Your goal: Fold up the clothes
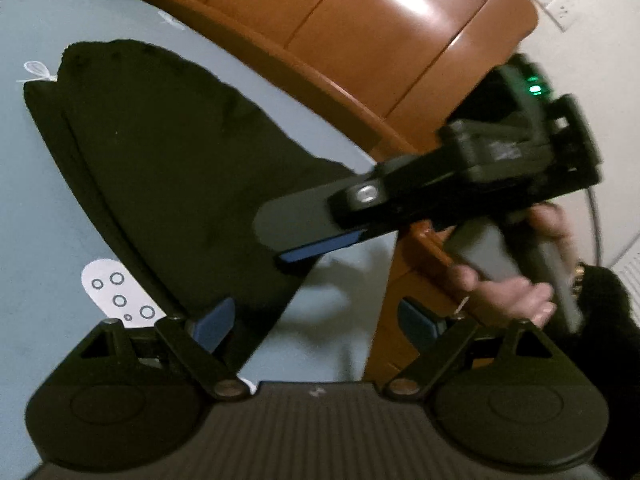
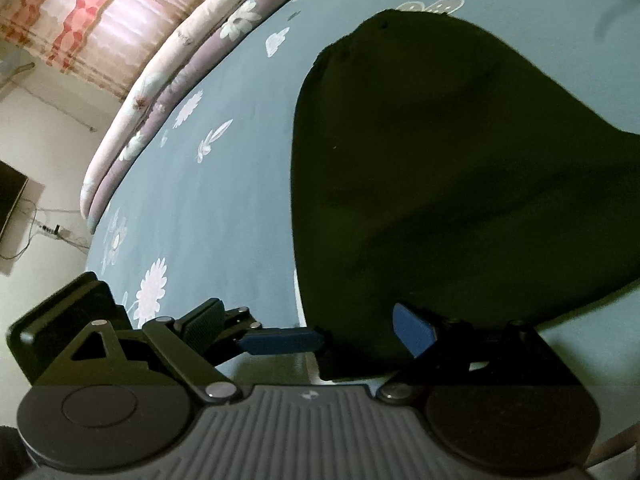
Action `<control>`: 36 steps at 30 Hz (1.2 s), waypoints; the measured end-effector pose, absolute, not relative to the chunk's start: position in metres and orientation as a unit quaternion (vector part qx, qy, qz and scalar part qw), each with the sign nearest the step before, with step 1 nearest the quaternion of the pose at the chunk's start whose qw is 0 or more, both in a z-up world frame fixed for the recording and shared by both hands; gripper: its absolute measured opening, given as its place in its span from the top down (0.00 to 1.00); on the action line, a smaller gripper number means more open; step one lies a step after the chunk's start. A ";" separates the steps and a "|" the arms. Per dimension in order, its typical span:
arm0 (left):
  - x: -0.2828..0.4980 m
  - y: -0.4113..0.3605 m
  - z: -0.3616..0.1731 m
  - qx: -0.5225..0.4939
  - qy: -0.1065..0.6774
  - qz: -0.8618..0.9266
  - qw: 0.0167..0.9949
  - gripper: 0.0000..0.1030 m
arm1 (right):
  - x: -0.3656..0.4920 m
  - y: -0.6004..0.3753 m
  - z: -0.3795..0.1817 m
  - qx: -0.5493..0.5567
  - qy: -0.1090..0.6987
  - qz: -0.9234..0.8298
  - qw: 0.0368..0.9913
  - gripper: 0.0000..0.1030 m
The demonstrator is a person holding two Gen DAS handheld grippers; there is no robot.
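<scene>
On blue bedsheet [image 2: 208,208]: black garment [image 2: 460,184] lying flat, doubled over, one layer edge showing along its side. Left gripper [image 1: 320,320] released, one pad beside garment's near corner. Right gripper [image 2: 360,340] released at garment's near edge. Further folds possibly remaining; undeterminable.
</scene>
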State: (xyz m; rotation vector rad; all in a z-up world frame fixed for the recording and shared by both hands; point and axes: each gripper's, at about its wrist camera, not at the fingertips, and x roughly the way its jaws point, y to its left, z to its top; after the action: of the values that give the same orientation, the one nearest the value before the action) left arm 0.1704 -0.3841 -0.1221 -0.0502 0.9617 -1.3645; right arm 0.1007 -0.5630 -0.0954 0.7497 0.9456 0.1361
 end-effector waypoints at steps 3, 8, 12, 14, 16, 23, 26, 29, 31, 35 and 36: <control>0.167 -0.390 -0.124 -0.014 0.426 -0.600 0.677 0.14 | 0.099 -0.567 -0.096 0.356 0.443 0.056 0.821 0.09; 0.165 -0.387 -0.124 -0.004 0.432 -0.595 0.677 0.14 | 0.090 -0.581 -0.092 0.363 0.431 0.039 0.825 0.09; 0.160 -0.378 -0.122 0.012 0.440 -0.590 0.677 0.14 | 0.082 -0.593 -0.089 0.368 0.421 0.025 0.829 0.09; 0.156 -0.377 -0.121 0.015 0.442 -0.588 0.677 0.14 | 0.078 -0.599 -0.088 0.371 0.416 0.018 0.830 0.09; 0.150 -0.372 -0.111 0.005 0.419 -0.603 0.679 0.14 | 0.074 -0.605 -0.086 0.373 0.410 0.012 0.832 0.09; 0.155 -0.387 -0.106 0.003 0.409 -0.608 0.681 0.14 | 0.056 -0.636 -0.073 0.362 0.378 -0.052 0.850 0.09; 0.162 -0.394 -0.123 0.025 0.441 -0.585 0.680 0.14 | 0.049 -0.652 -0.064 0.330 0.359 -0.104 0.867 0.08; 0.161 -0.383 -0.120 0.006 0.429 -0.594 0.681 0.14 | 0.042 -0.670 -0.061 0.329 0.339 -0.136 0.871 0.08; 0.163 -0.377 -0.114 -0.002 0.426 -0.594 0.682 0.14 | 0.039 -0.682 -0.064 0.352 0.324 -0.130 0.868 0.08; 0.164 -0.367 -0.106 -0.002 0.422 -0.590 0.689 0.14 | 0.039 -0.692 -0.087 0.391 0.321 -0.121 0.854 0.08; 0.164 -0.368 -0.104 0.000 0.419 -0.586 0.694 0.14 | 0.039 -0.693 -0.093 0.398 0.324 -0.120 0.850 0.08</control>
State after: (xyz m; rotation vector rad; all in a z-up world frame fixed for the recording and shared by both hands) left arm 0.1644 -0.3675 -0.1038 0.0010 0.9347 -1.3072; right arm 0.0390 -0.6935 -0.0929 0.8389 0.6815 -0.2533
